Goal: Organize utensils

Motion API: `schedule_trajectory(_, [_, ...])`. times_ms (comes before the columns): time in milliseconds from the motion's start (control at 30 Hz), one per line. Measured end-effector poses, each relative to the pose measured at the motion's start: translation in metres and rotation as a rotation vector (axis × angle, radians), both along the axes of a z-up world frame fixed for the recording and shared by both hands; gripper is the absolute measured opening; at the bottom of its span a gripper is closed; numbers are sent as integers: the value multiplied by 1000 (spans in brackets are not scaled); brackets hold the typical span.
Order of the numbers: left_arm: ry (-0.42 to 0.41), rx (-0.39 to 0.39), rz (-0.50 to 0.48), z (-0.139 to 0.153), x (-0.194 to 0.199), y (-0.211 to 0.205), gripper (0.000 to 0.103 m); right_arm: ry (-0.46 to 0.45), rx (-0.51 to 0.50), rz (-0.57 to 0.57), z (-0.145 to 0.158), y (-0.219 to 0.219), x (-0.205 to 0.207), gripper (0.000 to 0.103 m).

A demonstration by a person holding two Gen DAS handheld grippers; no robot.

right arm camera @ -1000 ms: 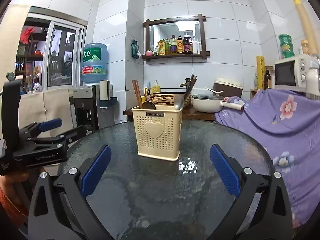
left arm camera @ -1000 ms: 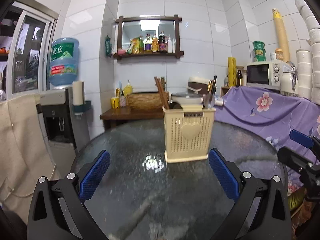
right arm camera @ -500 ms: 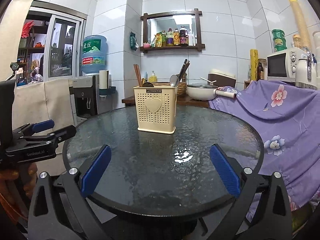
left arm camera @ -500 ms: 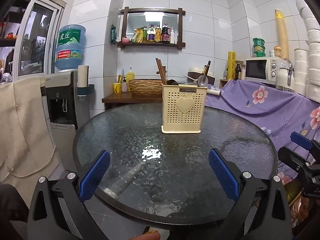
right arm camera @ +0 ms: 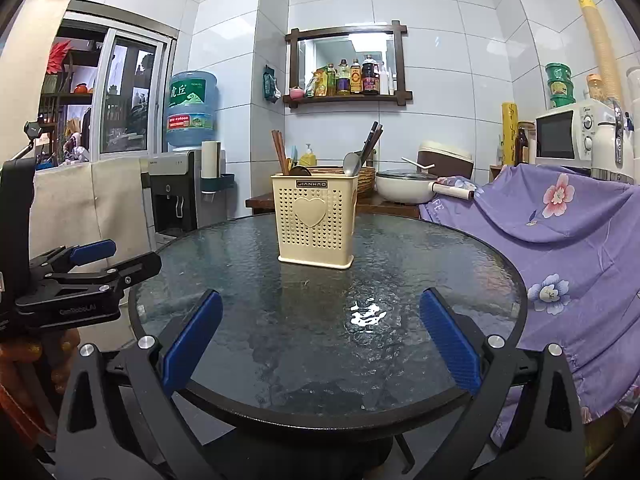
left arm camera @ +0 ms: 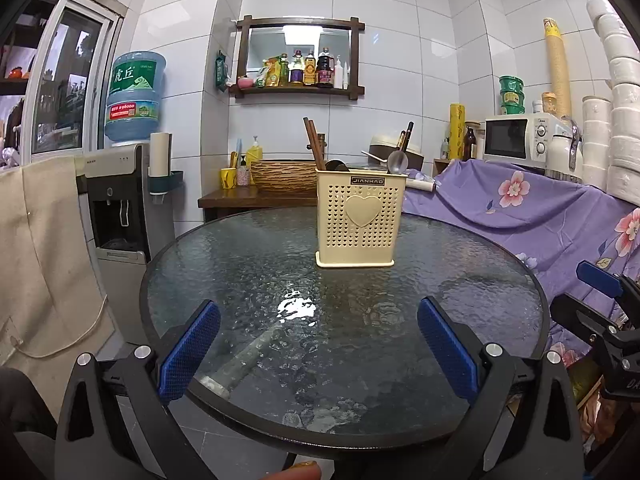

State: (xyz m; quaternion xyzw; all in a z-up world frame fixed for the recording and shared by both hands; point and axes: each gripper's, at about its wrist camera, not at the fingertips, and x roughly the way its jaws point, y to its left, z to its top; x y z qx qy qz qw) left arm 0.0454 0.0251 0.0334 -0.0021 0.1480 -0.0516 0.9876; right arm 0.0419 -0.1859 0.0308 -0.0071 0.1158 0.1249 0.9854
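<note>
Chopsticks [left arm camera: 313, 142] and a spoon [left arm camera: 397, 161] are standing sorted in the cream utensil holder [left arm camera: 357, 222]. The left gripper [left arm camera: 318, 344] and right gripper [right arm camera: 320, 340] are hovering before the holder, both spread wide and carrying nothing, suggesting the organizing is complete.

Bare glass worktop [left arm camera: 248, 280] fills the frame's lower half; only the utensil holder [left arm camera: 358, 220] stands at centre, blocking.

Glossy, rippled glass table [left arm camera: 460, 292]; matt perforated plastic caddy [left arm camera: 360, 220]; purple floral cloth [right arm camera: 560, 232].
</note>
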Motion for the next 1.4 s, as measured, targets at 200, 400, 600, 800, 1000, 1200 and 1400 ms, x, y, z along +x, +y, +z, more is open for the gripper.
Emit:
schedule_trajectory(200, [-7,1,-1,2,-1,1,97,2,8,-4,2,1,0,97])
schedule_trajectory(400, [-13,2,-4,3,-2,0,97,-6,4,-6,4,2,0,97])
schedule_trajectory(600, [-13,3,-4,2,-2,0,97,-4,4,-8,4,1,2,97])
schedule_trajectory(800, [-14,7,0,2,-2,-1,97,-5,3,-7,5,2,2,97])
schedule_trajectory(1000, [-14,3,4,2,-2,-2,97,-6,0,-7,4,3,2,97])
schedule_trajectory(1200, [-14,4,7,2,-2,-2,97,-4,1,-6,4,3,3,97])
schedule_trajectory(1400, [-15,2,8,3,-2,-2,97,0,-4,-6,2,3,5,97])
